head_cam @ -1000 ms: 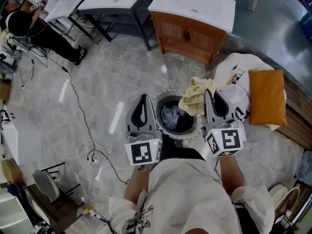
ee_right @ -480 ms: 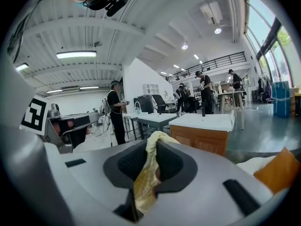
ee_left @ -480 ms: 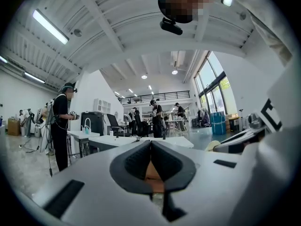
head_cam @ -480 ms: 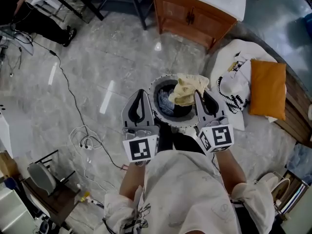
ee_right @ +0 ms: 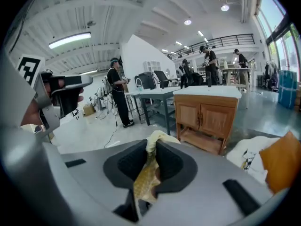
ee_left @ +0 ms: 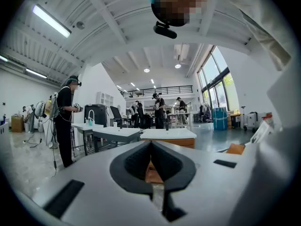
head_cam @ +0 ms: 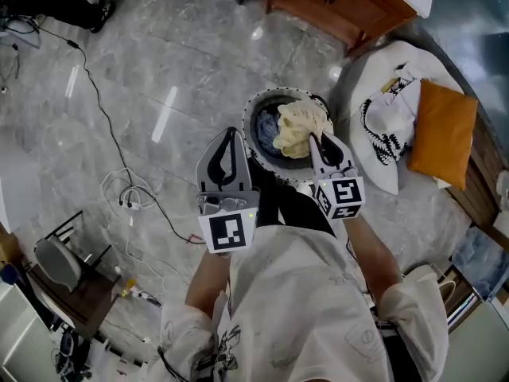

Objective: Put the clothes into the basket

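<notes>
The right gripper [head_cam: 320, 139] clamps a cream cloth [head_cam: 297, 126] over the basket [head_cam: 263, 102] on the floor — the cloth half hides a blue garment [head_cam: 267, 125] inside. The left gripper [head_cam: 229, 135], jaws together and empty, hangs just outside the basket's near-left rim.

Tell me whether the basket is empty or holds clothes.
Not empty: a blue garment lies inside the basket; the right gripper holds a cream cloth over it.

Glossy grey marble-look floor [head_cam: 183, 62]. Soft, crumpled cloth on cream garment [head_cam: 296, 126]. Smooth brown wood cabinet [head_cam: 350, 8]. Matt orange fabric pillow [head_cam: 442, 134]. Matt grey plastic right tool [head_cam: 320, 140].
</notes>
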### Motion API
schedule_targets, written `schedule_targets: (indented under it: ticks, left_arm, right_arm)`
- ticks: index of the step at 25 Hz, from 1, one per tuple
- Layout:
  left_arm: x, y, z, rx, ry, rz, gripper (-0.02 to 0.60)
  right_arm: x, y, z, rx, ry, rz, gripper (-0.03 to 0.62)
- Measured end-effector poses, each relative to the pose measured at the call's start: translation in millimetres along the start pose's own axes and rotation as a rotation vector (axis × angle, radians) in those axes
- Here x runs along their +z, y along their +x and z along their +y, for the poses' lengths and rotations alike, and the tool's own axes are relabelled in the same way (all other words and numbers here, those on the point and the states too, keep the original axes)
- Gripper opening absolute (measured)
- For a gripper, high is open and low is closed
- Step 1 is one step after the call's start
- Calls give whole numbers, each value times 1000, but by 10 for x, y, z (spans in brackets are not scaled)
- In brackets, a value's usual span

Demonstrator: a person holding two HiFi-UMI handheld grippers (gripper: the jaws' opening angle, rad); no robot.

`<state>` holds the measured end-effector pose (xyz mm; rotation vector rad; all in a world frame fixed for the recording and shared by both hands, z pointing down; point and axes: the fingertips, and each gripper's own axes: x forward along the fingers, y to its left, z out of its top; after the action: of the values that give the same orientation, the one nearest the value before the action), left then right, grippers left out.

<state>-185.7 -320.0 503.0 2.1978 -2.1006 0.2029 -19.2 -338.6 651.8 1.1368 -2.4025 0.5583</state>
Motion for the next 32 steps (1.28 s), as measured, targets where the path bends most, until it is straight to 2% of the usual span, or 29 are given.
schedule_targets:
  ticks: [12, 20, 25, 29, 32]
  left_arm:
    - [-314, 71, 199, -3, -6, 38, 5]
    - [-414, 68, 293, 27, -17, 55, 5]
    - [-480, 68, 282, 35, -27, 71, 5]
    - [-535, 75, 252, 29, -20, 85, 5]
    - [-531, 115, 237, 22, -18, 90, 5]
  right_arm:
    - [-1484, 863, -120, -54, 62, 368, 41]
    - [-2319, 1015, -139, -89, 69, 614, 41]
    - [-2543, 1038, -218, -94, 54, 694, 41]
    - [-2655, 1010, -247, -57, 60, 744, 50]
    - [-2721, 941, -296, -39, 64, 807, 138]
